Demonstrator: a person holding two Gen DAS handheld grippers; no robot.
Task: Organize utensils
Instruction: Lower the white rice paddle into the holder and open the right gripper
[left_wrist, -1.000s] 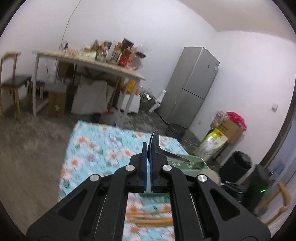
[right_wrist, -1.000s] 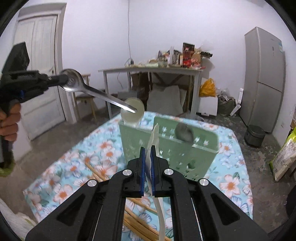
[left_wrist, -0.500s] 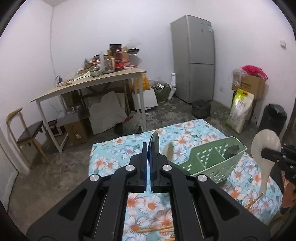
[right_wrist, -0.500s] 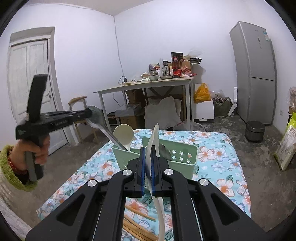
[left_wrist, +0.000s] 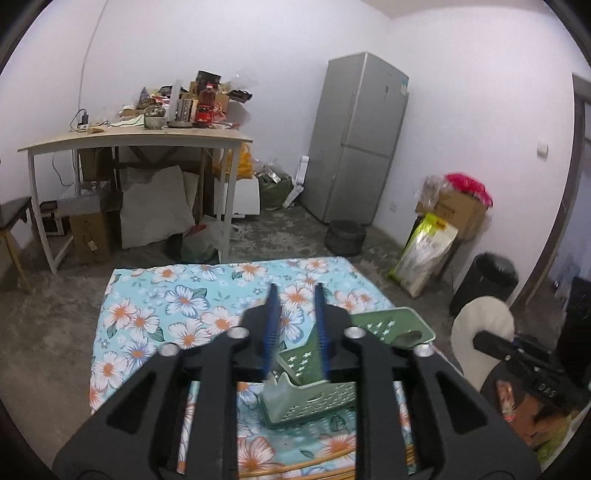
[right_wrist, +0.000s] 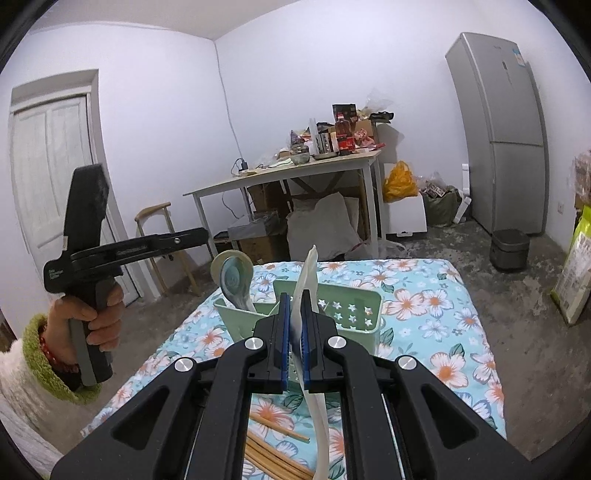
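A green slotted caddy (right_wrist: 356, 308) (left_wrist: 391, 326) stands on the flowered tablecloth (right_wrist: 436, 295). In its left compartment a grey-blue spoon (right_wrist: 233, 276) leans in front of a pale one. My left gripper (left_wrist: 295, 319) hangs over the caddy with its jaws opening and nothing between the blue pads. In the right wrist view a hand holds it at the left (right_wrist: 201, 235), apart from the spoons. My right gripper (right_wrist: 294, 314) is shut on a white spoon (right_wrist: 309, 275) held edge-on, just in front of the caddy. Wooden chopsticks (right_wrist: 275, 448) (left_wrist: 295, 469) lie on the cloth nearer me.
Beyond the cloth's far edge is bare concrete floor. A cluttered white table (left_wrist: 140, 138) with boxes under it stands at the back, a grey fridge (left_wrist: 360, 136) to its right, a wooden chair (right_wrist: 155, 236) by the door, and bags and a black bin (left_wrist: 487, 282) along the right wall.
The left gripper carried a metal spoon down into the caddy, then its jaws parted; the spoon now stands in the caddy. The right gripper keeps its hold on the white spoon.
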